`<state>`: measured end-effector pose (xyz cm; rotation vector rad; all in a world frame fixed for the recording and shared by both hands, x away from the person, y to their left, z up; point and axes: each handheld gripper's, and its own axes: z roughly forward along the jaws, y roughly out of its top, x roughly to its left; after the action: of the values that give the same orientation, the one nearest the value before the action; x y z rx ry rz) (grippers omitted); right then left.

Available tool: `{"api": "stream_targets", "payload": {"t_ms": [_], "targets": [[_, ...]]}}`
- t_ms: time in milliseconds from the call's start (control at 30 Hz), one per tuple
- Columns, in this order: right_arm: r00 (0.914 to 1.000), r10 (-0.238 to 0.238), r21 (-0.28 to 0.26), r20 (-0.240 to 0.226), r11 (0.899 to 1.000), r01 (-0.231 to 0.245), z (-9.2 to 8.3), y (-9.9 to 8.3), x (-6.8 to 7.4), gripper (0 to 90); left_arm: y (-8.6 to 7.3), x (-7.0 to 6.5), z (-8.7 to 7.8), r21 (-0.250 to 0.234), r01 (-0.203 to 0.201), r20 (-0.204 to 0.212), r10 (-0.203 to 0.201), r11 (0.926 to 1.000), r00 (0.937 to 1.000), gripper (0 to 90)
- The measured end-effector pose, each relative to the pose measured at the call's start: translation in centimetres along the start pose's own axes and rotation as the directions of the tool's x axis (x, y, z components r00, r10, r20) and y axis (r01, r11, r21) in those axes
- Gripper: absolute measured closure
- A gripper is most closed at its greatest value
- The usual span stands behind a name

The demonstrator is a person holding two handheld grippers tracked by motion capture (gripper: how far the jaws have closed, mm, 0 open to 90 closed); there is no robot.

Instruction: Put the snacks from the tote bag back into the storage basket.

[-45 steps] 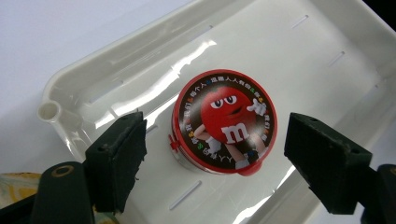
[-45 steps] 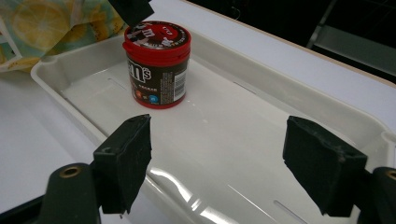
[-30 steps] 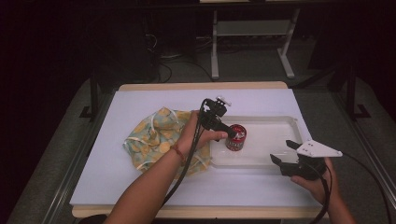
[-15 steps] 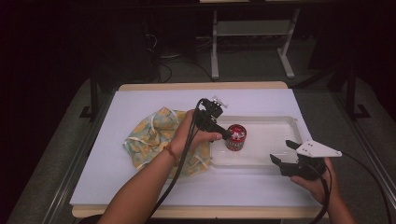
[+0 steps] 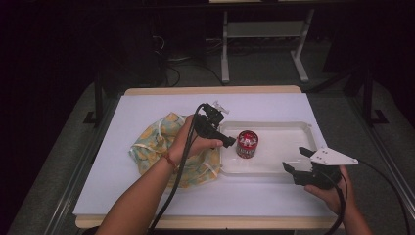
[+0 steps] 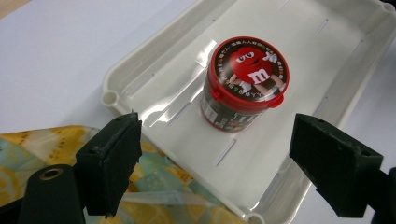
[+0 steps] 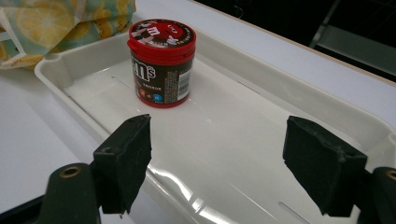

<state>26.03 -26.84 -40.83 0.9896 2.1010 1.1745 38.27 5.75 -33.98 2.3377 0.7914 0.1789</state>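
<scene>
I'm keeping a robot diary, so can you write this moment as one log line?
left gripper: open, beside candy jar | right gripper: open, at tray near edge | candy jar: upright in tray, lid on | fabric bag: left of tray

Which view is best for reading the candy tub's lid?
Left gripper view: it looks down on the candy tub, so the whole printed red lid faces the camera. Right gripper view gives the side label and a slanted lid. High view shows it small.

— Where does the tray (image 5: 288, 164) lie on the surface (image 5: 147, 105)?

— Toward the right edge. The candy jar (image 5: 247, 144) stands upright in the tray, near its left end.

— And the cloth bag (image 5: 151, 144)?

— It lies left of the tray, touching its left rim, about midway between the far edge and the near edge.
</scene>
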Motion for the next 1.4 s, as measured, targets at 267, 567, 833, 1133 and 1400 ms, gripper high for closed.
{"api": "stream_targets", "payload": {"t_ms": [267,567,833,1133,1400], "targets": [[1.0000,-0.002,0.002,-0.001,1.000,0.002,0.1,0.0,0.0,23.0,-0.6,0.2,-0.4,0.002,-0.031,-0.007,0.031,0.9995,0.9995,16.3],[1.0000,-0.006,0.001,-0.003,1.000,0.006,0.1,0.0,0.1,23.0,-1.4,0.7,-1.1,-0.016,-0.056,-0.010,0.056,0.9983,0.9984,16.2],[1.0000,-0.006,0.005,-0.004,1.000,0.006,0.1,0.0,0.1,23.0,-2.4,1.1,-1.9,-0.034,-0.069,-0.030,0.068,0.9971,0.9972,16.3],[0.9999,-0.008,0.006,-0.007,1.000,0.008,0.2,0.0,0.1,23.0,-3.4,1.3,-3.0,-0.060,-0.094,-0.040,0.091,0.9938,0.9950,16.3],[1.0000,-0.004,-0.007,-0.001,1.000,0.004,-0.1,0.1,0.1,22.9,-4.3,1.7,-4.1,-0.069,-0.107,-0.056,0.104,0.9919,0.9930,16.3]]}}
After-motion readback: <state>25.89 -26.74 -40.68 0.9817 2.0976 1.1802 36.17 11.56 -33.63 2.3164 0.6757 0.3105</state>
